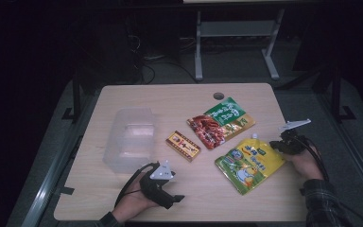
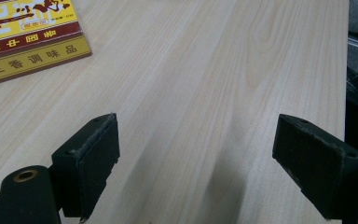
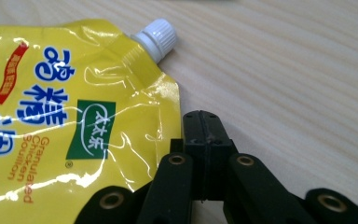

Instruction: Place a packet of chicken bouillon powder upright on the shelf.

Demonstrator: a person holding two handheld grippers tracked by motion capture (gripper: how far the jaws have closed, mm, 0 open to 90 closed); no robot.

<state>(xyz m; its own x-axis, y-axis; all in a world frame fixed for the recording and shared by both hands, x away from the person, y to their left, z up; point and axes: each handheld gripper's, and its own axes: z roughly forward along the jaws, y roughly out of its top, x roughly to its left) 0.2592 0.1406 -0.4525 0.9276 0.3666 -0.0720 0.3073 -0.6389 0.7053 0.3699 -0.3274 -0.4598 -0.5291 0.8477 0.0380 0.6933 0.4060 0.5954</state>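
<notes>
Fingers (image 3: 212, 140) of the right gripper (image 1: 287, 142) are pressed pad to pad with nothing between them, just beside the right edge of the yellow spouted pouch (image 1: 248, 162) lying flat at the table's (image 1: 137, 94) front right; the left gripper (image 2: 196, 163) rests with its fingers wide over bare wood near the small red-and-yellow packet (image 2: 25, 35). Risk, as I judge it: closed pads nudging the glossy film would skate the pouch sideways rather than catch it. Pouch reads "Granulated Chicken Bouillon" beside blue Chinese characters; packet reads "三香调味品".
</notes>
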